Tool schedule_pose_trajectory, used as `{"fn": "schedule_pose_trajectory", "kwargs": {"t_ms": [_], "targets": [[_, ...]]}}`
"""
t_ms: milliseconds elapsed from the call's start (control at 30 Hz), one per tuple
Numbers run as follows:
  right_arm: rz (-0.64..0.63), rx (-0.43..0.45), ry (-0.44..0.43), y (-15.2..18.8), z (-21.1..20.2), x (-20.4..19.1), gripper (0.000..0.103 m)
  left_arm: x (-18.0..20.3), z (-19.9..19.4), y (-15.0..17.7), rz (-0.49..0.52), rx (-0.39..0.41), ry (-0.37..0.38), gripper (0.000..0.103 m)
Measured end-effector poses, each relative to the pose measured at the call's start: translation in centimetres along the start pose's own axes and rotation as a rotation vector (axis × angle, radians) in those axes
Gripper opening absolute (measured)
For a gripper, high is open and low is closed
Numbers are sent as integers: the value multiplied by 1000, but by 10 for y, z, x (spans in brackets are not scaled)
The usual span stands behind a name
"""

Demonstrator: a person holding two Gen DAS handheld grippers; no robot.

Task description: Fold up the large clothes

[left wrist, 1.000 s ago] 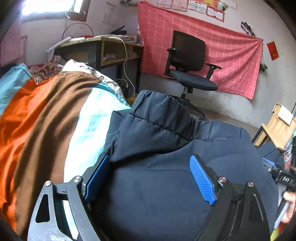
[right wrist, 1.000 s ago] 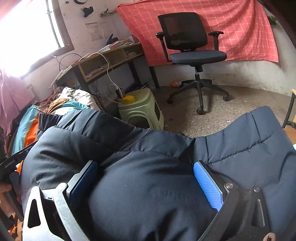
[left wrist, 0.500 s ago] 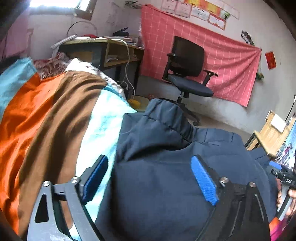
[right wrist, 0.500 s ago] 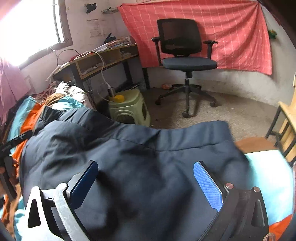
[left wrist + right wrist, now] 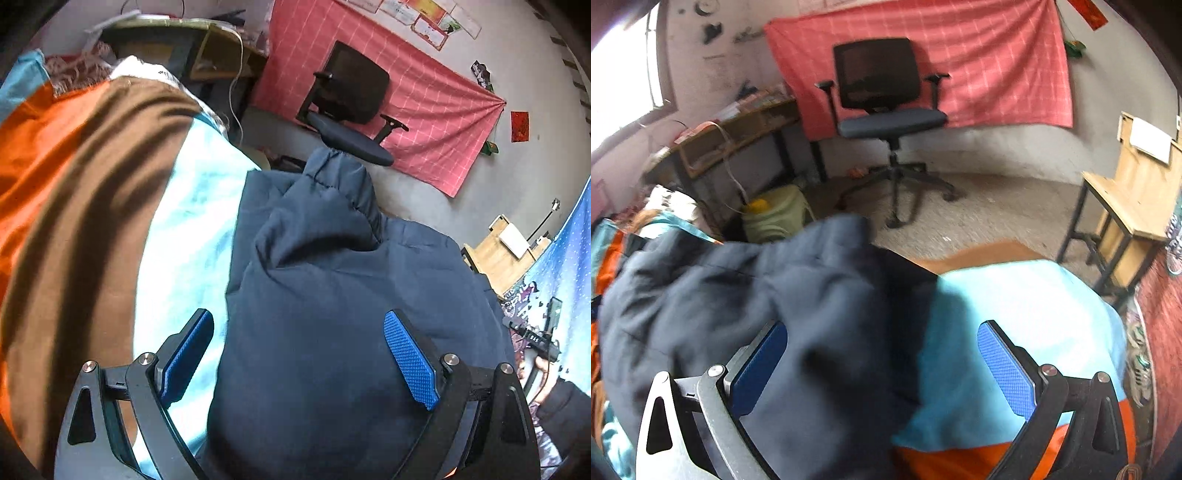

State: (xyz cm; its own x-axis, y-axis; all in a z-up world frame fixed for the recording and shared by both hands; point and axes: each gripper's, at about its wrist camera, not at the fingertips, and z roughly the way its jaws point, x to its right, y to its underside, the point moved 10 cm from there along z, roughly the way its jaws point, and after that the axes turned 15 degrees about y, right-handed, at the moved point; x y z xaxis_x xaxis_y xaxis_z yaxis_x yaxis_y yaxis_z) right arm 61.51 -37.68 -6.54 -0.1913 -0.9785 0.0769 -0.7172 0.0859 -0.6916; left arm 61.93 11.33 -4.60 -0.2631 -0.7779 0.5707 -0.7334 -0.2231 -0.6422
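Observation:
A dark navy padded jacket [image 5: 332, 295] lies bunched on a bed covered by a striped orange, brown and light-blue sheet [image 5: 92, 184]. My left gripper [image 5: 299, 354] is open, its blue pads wide apart over the jacket's near part. In the right wrist view the jacket [image 5: 775, 314] lies to the left on the sheet [image 5: 1015, 302]. My right gripper [image 5: 882, 365] is open above the jacket's right edge and holds nothing.
A black office chair [image 5: 882, 96] stands before a red cloth on the wall. A desk [image 5: 738, 133] and a green stool [image 5: 775, 214] are at the left. A wooden stand [image 5: 1134, 192] is at the right. The bed's far edge borders the bare floor.
The jacket's right part has come off the right side of the bed and now lies bunched to the left, baring the blue sheet. Both grippers stayed open and shifted sideways.

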Motion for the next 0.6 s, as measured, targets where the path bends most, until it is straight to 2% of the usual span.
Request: {"fn": "schedule_pose_trajectory", "kwargs": {"t_ms": [200,433,600], "targets": [[17,-97,-102,11,21,10,103,-13,17,-3,-59,-55,61,91],[69,-252,-312,31,50,1,103,-30,21,-7,-134,-110,174,92],[144,-286,-448,41,64,-4,103,-41,21,-8,-151,-121,224,99]]}}
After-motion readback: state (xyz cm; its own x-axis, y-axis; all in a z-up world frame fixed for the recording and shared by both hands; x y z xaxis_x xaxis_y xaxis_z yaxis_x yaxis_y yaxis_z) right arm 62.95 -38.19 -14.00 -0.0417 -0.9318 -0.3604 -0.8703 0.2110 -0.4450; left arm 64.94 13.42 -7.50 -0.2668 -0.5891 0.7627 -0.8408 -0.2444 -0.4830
